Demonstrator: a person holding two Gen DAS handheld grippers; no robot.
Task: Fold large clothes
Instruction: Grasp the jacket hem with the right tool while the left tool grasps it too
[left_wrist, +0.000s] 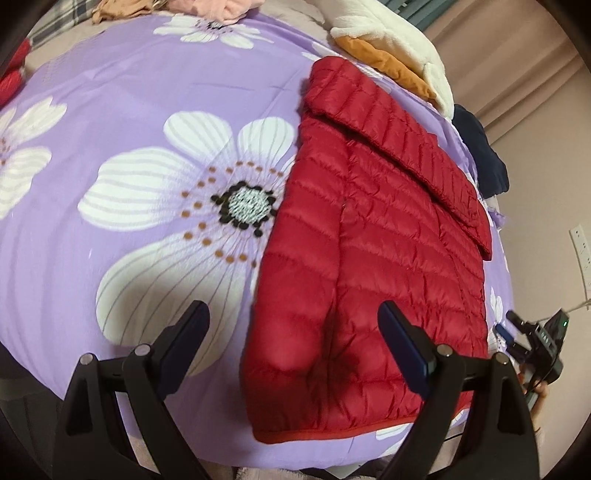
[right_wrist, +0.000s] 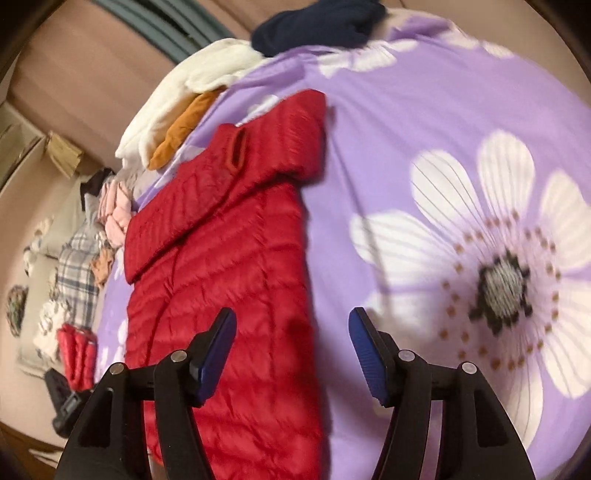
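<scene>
A red quilted down jacket (left_wrist: 369, 258) lies flat on a purple bedspread with big white flowers (left_wrist: 147, 147), folded into a long strip with a sleeve folded across its top. My left gripper (left_wrist: 293, 325) is open and empty, hovering over the jacket's near hem edge. In the right wrist view the jacket (right_wrist: 229, 258) runs from bottom centre up to its collar with a hanging loop. My right gripper (right_wrist: 291, 332) is open and empty above the jacket's right edge. The right gripper also shows in the left wrist view (left_wrist: 532, 343) beyond the jacket.
A cream and orange fleece garment (left_wrist: 399, 48) and a navy garment (left_wrist: 480, 155) lie at the bed's far edge. Pink and tan clothes (left_wrist: 221, 9) lie at the top. More clothes, plaid and red (right_wrist: 77, 314), lie left of the jacket in the right wrist view.
</scene>
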